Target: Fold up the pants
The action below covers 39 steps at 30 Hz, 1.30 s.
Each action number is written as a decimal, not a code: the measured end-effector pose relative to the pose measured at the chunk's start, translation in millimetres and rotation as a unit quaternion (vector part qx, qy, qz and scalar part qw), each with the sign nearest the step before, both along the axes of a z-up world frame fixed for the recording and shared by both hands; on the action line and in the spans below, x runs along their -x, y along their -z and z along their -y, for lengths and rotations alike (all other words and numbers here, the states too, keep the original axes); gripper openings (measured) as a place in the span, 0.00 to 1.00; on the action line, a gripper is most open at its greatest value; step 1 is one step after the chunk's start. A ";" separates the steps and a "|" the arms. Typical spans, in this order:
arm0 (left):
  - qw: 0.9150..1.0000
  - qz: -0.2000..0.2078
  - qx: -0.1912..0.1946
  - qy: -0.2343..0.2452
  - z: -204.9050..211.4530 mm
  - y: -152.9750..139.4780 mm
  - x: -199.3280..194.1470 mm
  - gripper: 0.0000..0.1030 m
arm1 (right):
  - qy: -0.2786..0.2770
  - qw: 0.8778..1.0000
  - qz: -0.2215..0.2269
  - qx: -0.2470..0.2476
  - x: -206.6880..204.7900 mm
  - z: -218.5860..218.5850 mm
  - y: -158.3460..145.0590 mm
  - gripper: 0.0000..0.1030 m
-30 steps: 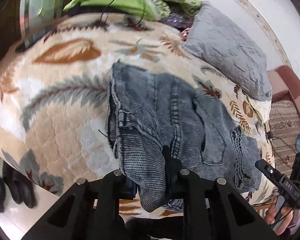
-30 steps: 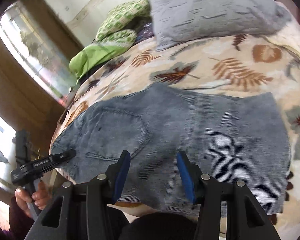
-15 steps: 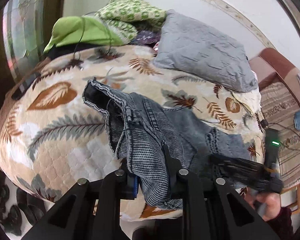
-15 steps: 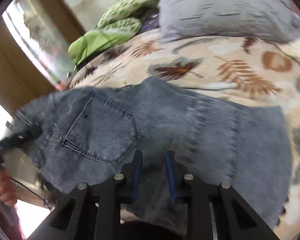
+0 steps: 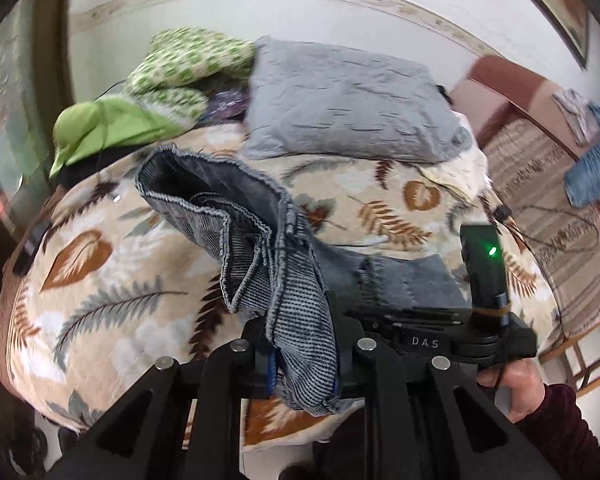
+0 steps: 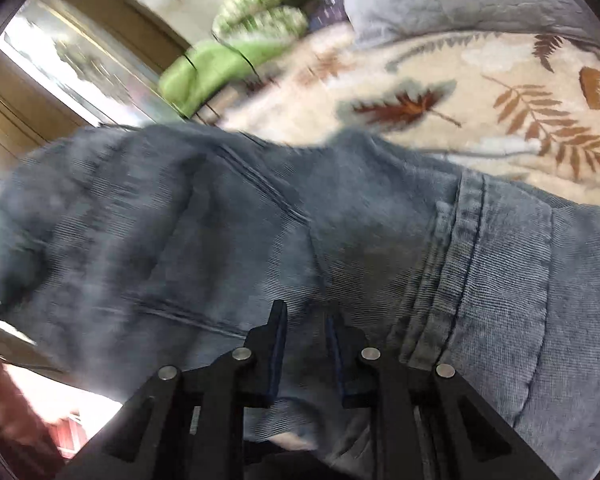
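Since a second ago the left gripper (image 5: 305, 354) has lifted its bunch of the jeans (image 5: 260, 240) off the blanket (image 5: 100, 280) and carried it up; waistband end now hangs raised above the bed, rest of the denim trails right and near. Left jaws nearly together, clamped on a thick fold of denim. Right gripper (image 6: 306, 346) jaws have just been closing, now pinched narrow on the near edge of the jeans, fabric between the pads. Right-hand tool seen in left view at near right, a hand (image 5: 516, 384) on it. Grey pillow (image 5: 348, 100) far, green clothes (image 5: 112, 128) far left.
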<state>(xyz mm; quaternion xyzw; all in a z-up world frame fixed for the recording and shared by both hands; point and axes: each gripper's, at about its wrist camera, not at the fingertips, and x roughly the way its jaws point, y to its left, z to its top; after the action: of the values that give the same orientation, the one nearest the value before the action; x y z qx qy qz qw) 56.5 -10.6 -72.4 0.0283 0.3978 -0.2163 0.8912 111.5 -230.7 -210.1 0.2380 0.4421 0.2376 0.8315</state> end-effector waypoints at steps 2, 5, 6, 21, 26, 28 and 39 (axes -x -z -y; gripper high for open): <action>1.000 0.005 -0.005 0.021 18.7 -2.7 5.2 0.19 | -0.005 0.999 0.032 -0.043 10.1 6.5 -14.2 0.20; 0.999 0.008 -0.008 0.048 44.1 -5.0 10.0 0.19 | -0.020 0.991 0.062 -0.114 21.3 14.9 -25.7 0.20; 0.998 0.009 -0.010 0.056 52.3 -5.3 11.5 0.19 | -0.023 0.989 0.072 -0.128 25.7 18.6 -27.3 0.20; 0.982 -0.075 -0.017 0.173 197.8 63.4 -6.0 0.21 | 0.122 0.978 0.048 -0.161 71.5 142.6 25.9 0.21; 0.974 -0.108 -0.018 0.198 226.2 97.7 -2.4 0.24 | 0.167 0.974 0.018 -0.152 90.2 170.7 55.3 0.21; 0.971 -0.116 -0.018 0.209 229.0 103.7 -0.3 0.31 | 0.172 0.971 0.012 -0.168 99.0 177.3 64.1 0.21; 0.976 -0.028 -0.011 0.215 163.6 34.8 8.8 0.66 | 0.222 0.973 0.029 -0.056 131.9 198.7 24.6 0.21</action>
<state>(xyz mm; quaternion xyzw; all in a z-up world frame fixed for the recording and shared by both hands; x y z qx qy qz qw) 47.6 -174.2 -107.2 0.1168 0.4100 -0.3989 0.8119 -20.4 -429.4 -234.7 0.3691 0.3397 0.0786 0.8615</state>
